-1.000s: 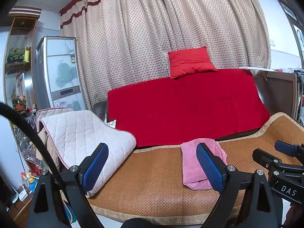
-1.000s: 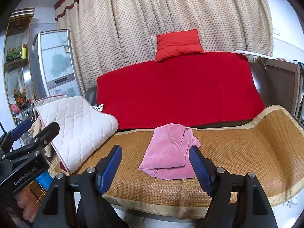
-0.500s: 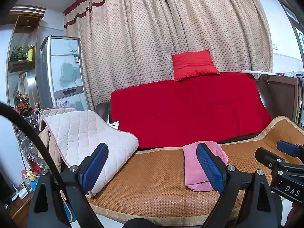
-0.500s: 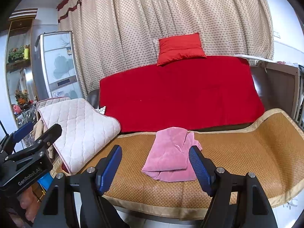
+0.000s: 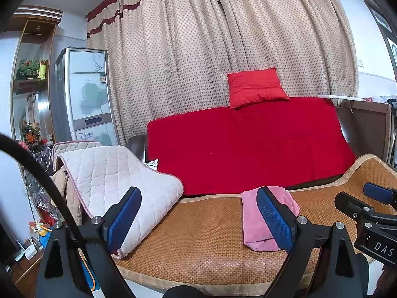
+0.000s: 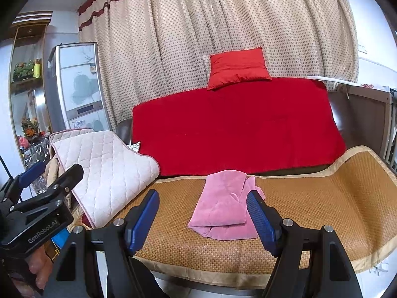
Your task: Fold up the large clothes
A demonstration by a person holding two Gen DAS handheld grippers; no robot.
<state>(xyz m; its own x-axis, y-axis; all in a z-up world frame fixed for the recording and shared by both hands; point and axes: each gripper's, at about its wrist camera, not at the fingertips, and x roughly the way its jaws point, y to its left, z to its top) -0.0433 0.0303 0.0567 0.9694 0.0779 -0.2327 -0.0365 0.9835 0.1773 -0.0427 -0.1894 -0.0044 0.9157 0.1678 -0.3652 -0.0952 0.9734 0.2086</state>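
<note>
Left gripper: held wide, empty, short of the woven mat.
Right gripper: wide, empty.
Pink garment: mid-mat, folded small, apparently with a loose flap at its right.
Risk: a pinch may catch one layer only, spilling the fold.
Red blanket: behind the garment.

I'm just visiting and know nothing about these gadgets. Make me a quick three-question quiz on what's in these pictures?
1. True or false: the left gripper is clamped on the pink garment.
2. What does the pink garment lie on? A) red cover B) woven mat C) quilted pad
3. Fill in: the right gripper is ____.

Key: 1 false, it is open and holds nothing; 2 B, the woven mat; 3 open.
</note>
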